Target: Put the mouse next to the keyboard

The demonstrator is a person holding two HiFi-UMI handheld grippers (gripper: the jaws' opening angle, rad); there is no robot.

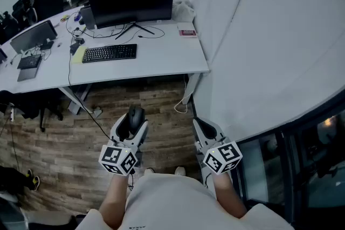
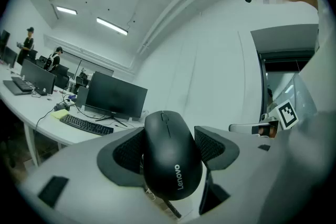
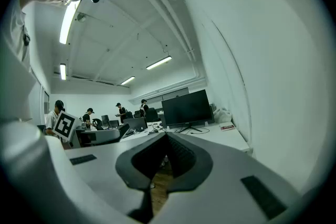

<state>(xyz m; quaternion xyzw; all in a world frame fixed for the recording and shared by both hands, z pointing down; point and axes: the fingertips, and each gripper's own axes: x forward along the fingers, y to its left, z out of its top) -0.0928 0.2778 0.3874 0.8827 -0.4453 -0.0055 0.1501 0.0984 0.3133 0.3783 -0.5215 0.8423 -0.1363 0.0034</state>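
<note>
Head view: my L gripper [image 1: 133, 126] is clamped wide on the mouse [image 1: 135, 115], long axis pointing far; keyboard [image 1: 109, 53] lies far, slightly left, on desk [image 1: 167, 59]. R gripper [image 1: 203, 127] closed, empty; L's nearer.

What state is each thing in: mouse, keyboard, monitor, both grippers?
mouse: gripped, in the air, away from the desk.
left gripper: shut on the mouse.
right gripper: shut, empty.
keyboard: flat on the desk, no mouse beside it.
monitor: upright, screen dark.
</note>
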